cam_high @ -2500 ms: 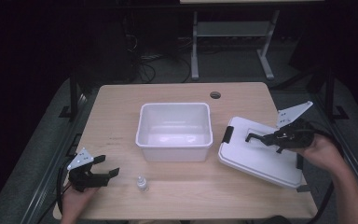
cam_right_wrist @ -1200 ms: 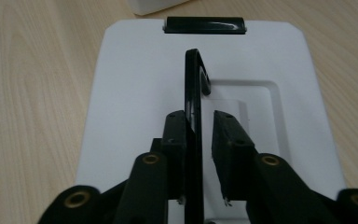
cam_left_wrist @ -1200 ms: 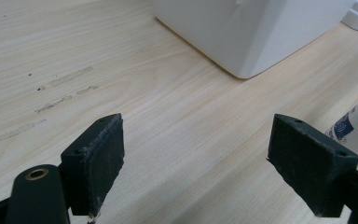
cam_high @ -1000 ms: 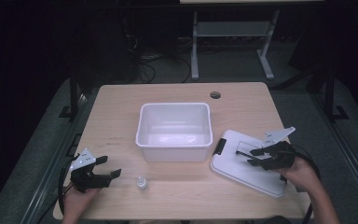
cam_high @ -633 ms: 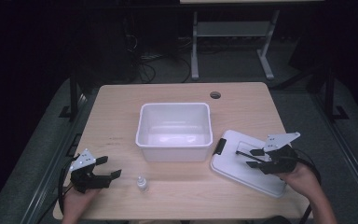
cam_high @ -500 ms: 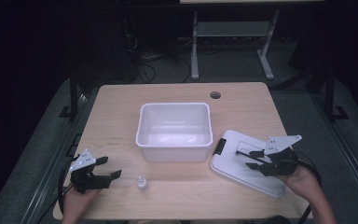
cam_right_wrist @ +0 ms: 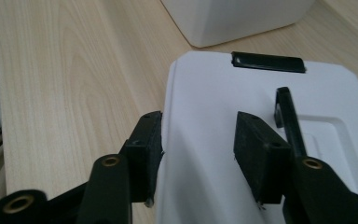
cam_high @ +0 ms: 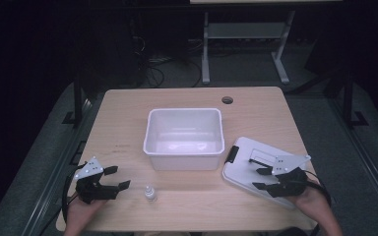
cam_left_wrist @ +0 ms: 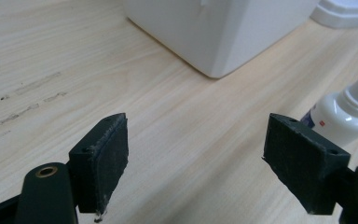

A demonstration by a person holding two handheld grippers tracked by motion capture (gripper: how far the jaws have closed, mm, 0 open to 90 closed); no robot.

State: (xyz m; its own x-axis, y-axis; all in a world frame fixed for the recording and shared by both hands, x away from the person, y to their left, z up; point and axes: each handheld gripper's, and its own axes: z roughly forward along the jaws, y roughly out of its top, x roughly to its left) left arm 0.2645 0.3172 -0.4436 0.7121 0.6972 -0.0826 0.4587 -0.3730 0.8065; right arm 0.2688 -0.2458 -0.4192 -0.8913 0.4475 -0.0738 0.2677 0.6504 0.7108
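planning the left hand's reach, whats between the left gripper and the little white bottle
Bare wood. In the high view the left gripper sits apart from the bottle with plain table between; the left gripper view shows the same, its open jaws empty.

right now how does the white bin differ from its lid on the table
The white bin stands open-topped and deep at mid-table; the lid lies flat, off the bin, to its right. The lid carries black latches; the bin's walls are plain. The right gripper is over the lid, its jaws just opening astride one edge; nothing touches the bin. Both are white plastic.
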